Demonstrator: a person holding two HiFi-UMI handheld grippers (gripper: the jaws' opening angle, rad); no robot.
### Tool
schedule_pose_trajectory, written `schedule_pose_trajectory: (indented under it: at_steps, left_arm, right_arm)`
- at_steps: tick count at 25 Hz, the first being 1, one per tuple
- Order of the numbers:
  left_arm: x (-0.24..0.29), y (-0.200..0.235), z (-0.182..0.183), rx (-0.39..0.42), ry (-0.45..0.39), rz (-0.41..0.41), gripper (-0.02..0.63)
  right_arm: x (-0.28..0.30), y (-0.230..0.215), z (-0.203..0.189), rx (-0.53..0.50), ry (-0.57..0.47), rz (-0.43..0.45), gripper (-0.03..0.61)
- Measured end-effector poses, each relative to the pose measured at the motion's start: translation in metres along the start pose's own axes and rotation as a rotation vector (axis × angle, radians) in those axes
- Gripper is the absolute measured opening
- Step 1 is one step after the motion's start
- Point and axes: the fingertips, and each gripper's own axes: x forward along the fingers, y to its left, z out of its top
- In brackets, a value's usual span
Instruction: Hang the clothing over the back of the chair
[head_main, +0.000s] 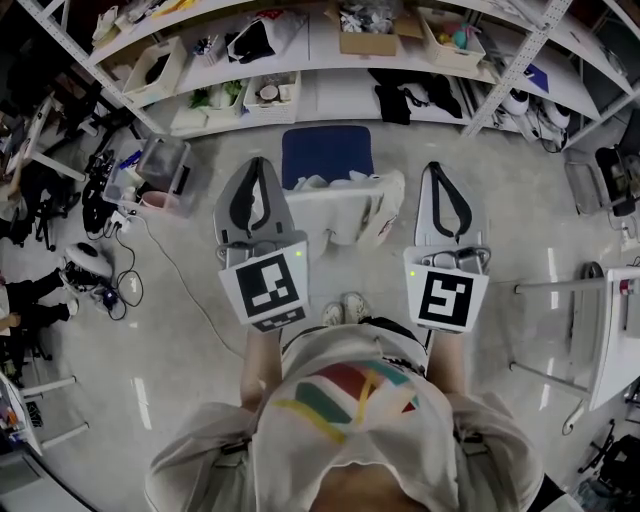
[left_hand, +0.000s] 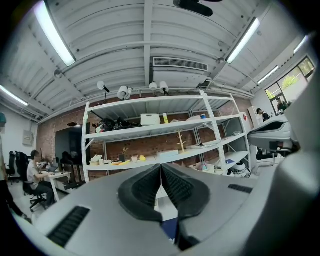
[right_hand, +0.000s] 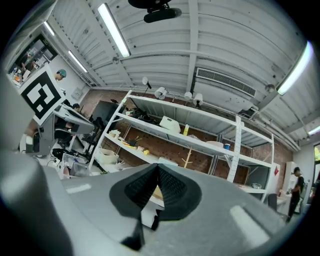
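Note:
A white garment (head_main: 350, 205) lies draped over the back of a chair with a blue seat (head_main: 325, 152), in the middle of the head view. My left gripper (head_main: 257, 163) is level beside the garment's left edge, jaws shut with nothing between them. My right gripper (head_main: 436, 168) is just right of the garment, also shut and empty. In the left gripper view the closed tips (left_hand: 161, 166) point at the shelving, with a strip of white cloth and blue seat showing below them. The right gripper (right_hand: 158, 165) shows its pads pressed together the same way.
Metal shelving (head_main: 300, 60) with bins and dark clothes runs along the far side. A clear plastic box (head_main: 165, 160) and cables (head_main: 120, 285) lie on the floor at left. A white table frame (head_main: 600, 330) stands at right. My shoes (head_main: 343, 308) are just behind the chair.

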Motion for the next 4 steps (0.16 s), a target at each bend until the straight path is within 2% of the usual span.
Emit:
schedule_pose_trajectory:
  at_steps: [4]
  left_arm:
    - [-0.0024,-0.0038,-0.0026,-0.018,0.013,-0.005,0.018]
  right_arm:
    - [-0.0044,-0.0023,-0.0045,-0.003,0.004,-0.003,0.005]
